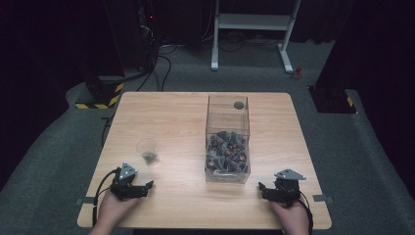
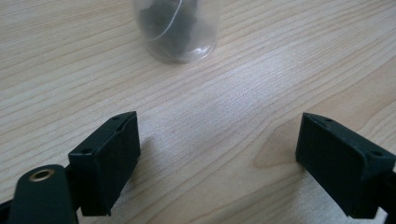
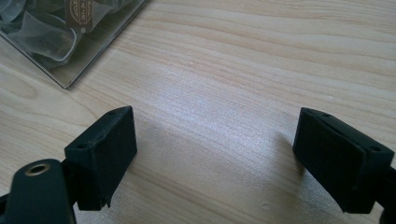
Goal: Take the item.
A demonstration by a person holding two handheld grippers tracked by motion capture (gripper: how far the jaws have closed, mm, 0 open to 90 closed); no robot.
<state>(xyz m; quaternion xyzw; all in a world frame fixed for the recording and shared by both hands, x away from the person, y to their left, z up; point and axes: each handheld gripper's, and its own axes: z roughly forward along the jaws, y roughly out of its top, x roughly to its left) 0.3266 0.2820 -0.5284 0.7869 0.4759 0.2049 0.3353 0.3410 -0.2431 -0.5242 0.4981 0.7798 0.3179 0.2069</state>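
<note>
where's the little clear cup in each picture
High view: the clear cup stands left of centre on the table, just ahead of the left tool.
Left gripper view: top centre, beyond the open jaws.
Right gripper view: not in it.
Shared landmark: the light wood grain of the table.

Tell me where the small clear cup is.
In the high view, the cup stands left of the clear box, just ahead of the left tool.

Dim, dark surroundings; lit from above onto the table [image 1: 161, 112]. Soft pale glare on the wood grain, faint shadows beside the jaws. Slightly soft, grainy high view; blurred cup [image 2: 176, 28].
</note>
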